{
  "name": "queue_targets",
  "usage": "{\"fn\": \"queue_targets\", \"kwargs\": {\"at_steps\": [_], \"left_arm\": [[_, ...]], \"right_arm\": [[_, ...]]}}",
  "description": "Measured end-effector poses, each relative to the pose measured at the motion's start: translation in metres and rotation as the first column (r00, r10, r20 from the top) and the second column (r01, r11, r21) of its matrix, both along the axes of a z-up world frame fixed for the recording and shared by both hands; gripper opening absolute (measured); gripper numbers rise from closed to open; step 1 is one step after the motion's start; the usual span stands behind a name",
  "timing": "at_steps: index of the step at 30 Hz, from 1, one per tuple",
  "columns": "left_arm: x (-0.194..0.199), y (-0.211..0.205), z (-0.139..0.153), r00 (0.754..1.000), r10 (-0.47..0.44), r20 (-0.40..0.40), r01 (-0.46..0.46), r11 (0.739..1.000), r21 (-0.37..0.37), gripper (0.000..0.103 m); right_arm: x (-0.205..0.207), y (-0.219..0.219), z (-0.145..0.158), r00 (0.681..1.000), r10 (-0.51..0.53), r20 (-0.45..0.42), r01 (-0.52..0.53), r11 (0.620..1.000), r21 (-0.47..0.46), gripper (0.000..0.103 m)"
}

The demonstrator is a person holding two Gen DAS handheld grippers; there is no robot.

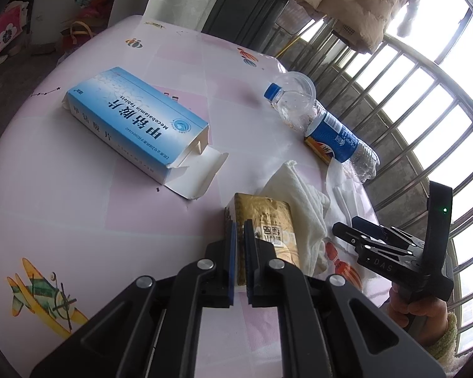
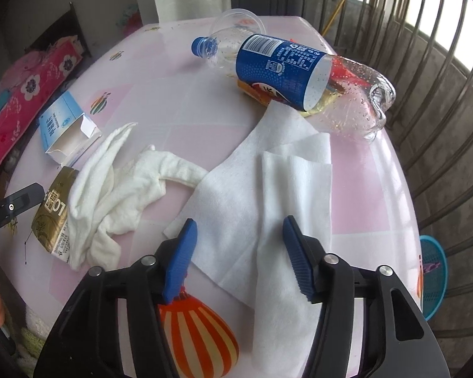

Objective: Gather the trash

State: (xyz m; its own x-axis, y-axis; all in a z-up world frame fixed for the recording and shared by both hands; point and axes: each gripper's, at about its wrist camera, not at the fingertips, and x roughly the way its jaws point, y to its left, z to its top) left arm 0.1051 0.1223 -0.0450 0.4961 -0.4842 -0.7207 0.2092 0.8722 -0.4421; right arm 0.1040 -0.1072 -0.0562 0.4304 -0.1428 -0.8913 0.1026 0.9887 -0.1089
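Observation:
My left gripper (image 1: pixel 241 236) is shut on the edge of a gold drink carton (image 1: pixel 268 220), which lies on the pink table; the carton also shows in the right wrist view (image 2: pixel 52 217). My right gripper (image 2: pixel 239 236) is open, its fingers straddling a flat white tissue (image 2: pixel 258 182). A crumpled white cloth (image 2: pixel 116 186) lies between carton and tissue. An empty blue-labelled plastic bottle (image 2: pixel 283 66) lies on its side at the far edge, over an orange wrapper (image 2: pixel 255 93). An open blue medicine box (image 1: pixel 135 119) lies to the left.
A clear plastic cup (image 1: pixel 294 83) lies behind the bottle. The table edge (image 2: pixel 403 170) runs along a metal railing (image 2: pixel 451 100) on the right. A blue basket (image 2: pixel 432 277) sits below the table. A pink floral bag (image 2: pixel 25 94) is on the left.

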Motion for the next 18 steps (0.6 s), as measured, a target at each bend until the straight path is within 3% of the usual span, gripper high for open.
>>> {"fn": "queue_targets", "kwargs": {"at_steps": [4,10,14,18], "left_arm": [[0.0,0.0,0.003,1.0,0.004,0.012,-0.004,1.0,-0.001,0.017],[0.0,-0.006,0.005,1.0,-0.017,0.019,0.017,1.0,0.006,0.043],[-0.001,-0.017,0.003,0.999,-0.049,0.015,0.048,0.998,0.035,0.06],[0.001,-0.029,-0.003,0.997,-0.073,0.004,0.072,0.994,0.081,0.063]], "right_arm": [[-0.002,-0.012,0.003,1.0,-0.027,0.001,0.026,0.999,0.02,0.027],[-0.005,-0.024,0.005,0.998,-0.06,0.01,0.059,0.997,0.044,0.008],[-0.008,-0.036,0.007,0.996,-0.084,0.013,0.082,0.991,0.11,0.005],[-0.009,-0.036,0.007,0.996,-0.084,0.016,0.082,0.99,0.117,0.004]]}}
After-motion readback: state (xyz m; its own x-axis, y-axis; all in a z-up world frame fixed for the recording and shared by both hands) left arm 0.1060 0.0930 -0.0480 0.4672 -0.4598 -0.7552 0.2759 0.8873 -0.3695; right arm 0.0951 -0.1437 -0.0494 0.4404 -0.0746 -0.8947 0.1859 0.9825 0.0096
